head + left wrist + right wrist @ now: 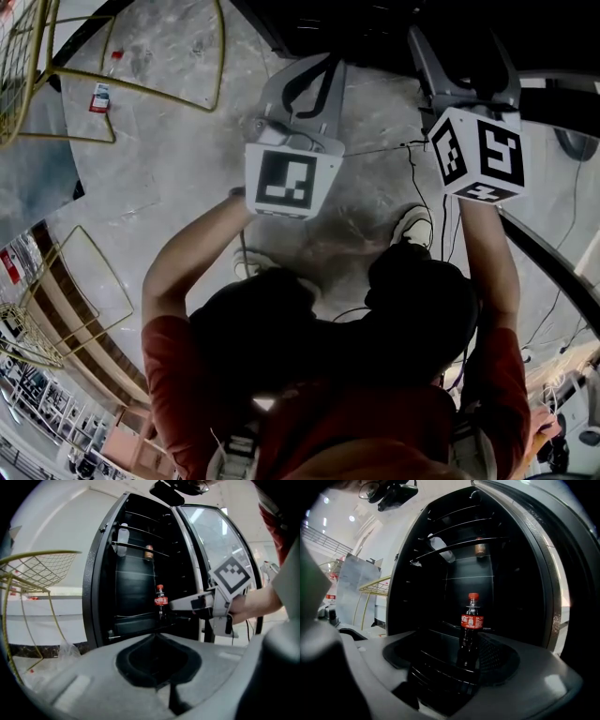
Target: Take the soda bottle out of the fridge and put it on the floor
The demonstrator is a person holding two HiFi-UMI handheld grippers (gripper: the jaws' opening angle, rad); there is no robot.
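Soda bottle is standing upright just ahead of the nearer right claw, which is gaping wide, empty.

The soda bottle stands upright on a middle shelf inside the fridge. A can sits on an upper shelf (higher and a little to the right). The door hangs open at the fridge's right. The right tongs reach in just right of the bottle. A wire chair stands left of the fridge.

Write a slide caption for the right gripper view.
Right gripper, jaws open, lined up on the red-capped soda bottle standing upright inside the open fridge.
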